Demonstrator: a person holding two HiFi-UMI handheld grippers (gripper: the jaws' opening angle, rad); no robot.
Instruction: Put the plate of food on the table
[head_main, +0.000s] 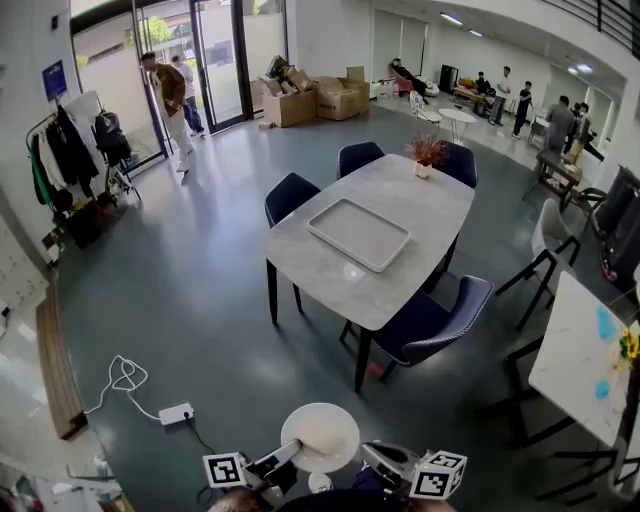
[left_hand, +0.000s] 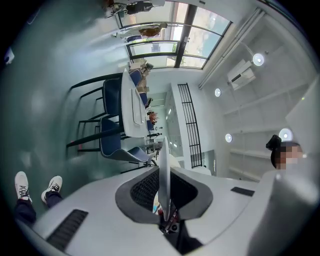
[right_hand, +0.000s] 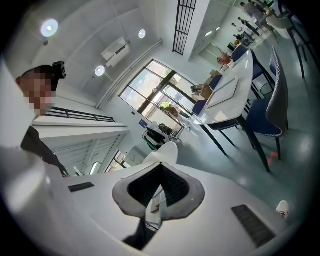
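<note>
A round white plate (head_main: 320, 435) sits at the bottom centre of the head view, carried level above the grey floor (head_main: 200, 300) and well apart from the dining table. What lies on it cannot be made out. The left gripper (left_hand: 164, 175) has its fingers clenched on the plate's near left rim; in its own view the plate stands edge-on between the dark pads. The right gripper (right_hand: 160, 187) has its fingers grasping the opposite side of the rim, with the white edge wedged between them. Each gripper carries a cube printed with black-and-white square markers, the only clear print in the scene.

Ahead stands a grey marble tabletop (head_main: 400, 210) bearing a pale rectangular tray (head_main: 358, 233) and a small pot of reddish flowers (head_main: 427, 155) at its far end. Dark blue chairs (head_main: 430, 320) surround it. A white power strip (head_main: 176, 413) with a looped cable lies on the floor to the left. Cardboard boxes (head_main: 315, 98) are stacked near glass doors, where two people (head_main: 170, 100) stand. A blue wall sign (head_main: 54, 78) is too small to read
</note>
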